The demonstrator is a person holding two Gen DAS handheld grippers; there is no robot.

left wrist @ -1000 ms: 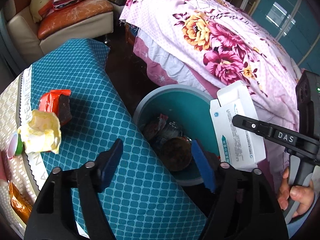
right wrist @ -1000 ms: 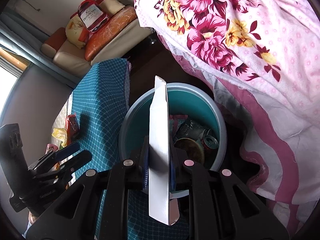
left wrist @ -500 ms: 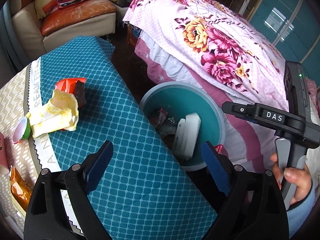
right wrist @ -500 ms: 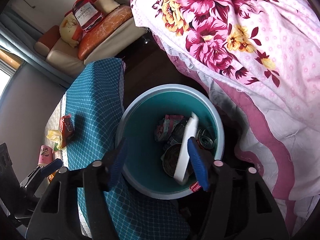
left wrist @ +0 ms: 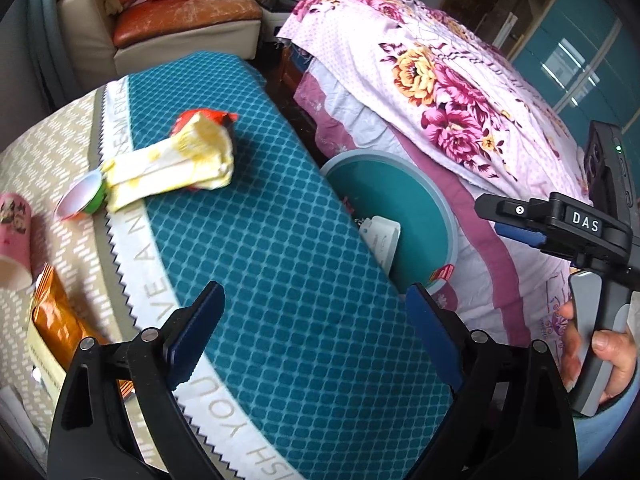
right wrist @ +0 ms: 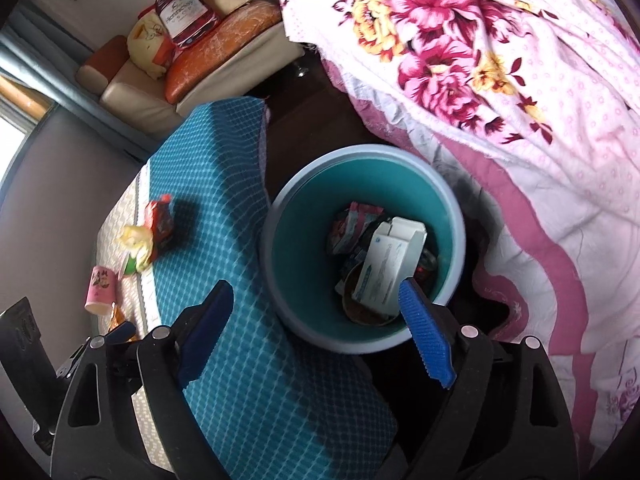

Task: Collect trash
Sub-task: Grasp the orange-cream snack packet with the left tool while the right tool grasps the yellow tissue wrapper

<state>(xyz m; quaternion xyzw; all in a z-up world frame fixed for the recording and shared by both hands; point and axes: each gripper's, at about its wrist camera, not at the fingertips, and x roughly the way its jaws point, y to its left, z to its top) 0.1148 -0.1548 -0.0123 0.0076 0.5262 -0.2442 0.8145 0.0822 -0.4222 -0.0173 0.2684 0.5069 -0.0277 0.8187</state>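
White carton (right wrist: 390,270) gone from the right gripper (right wrist: 316,328) since a second ago, when it stood clamped on edge between the fingers; now inside the teal bin (right wrist: 296,216), on top of the other rubbish; left gripper (left wrist: 316,336) has swung over from the bin toward the table.

Carton: long axis tilted, leaning up out of the heap; opened flap end highest, toward the far rim; printed face turned up to the right wrist camera; lower end resting on a brown round item I cannot identify; one carton only.

Right gripper: jaws spread wide, nothing between them, hanging over the near rim of the bin; blue pads (right wrist: 426,338) bare.

Left gripper: jaws likewise wide apart and empty, over the teal tablecloth (left wrist: 280,240).

Bin: one, on the floor between table and bed, its near wall just beside the cloth's overhang; also one pink-and-red wrapper (right wrist: 354,224) against the far side, other bits too dark to tell.

On the table, counted: one yellow wrapper (left wrist: 172,164) lying over one red packet (left wrist: 200,117); one small green-rimmed cup (left wrist: 82,200) on its side, touching the yellow wrapper; one pink paper cup (left wrist: 14,236) tipped over; one orange packet (left wrist: 60,328) near the left edge.

Floral bedspread (left wrist: 440,92) beyond the bin.
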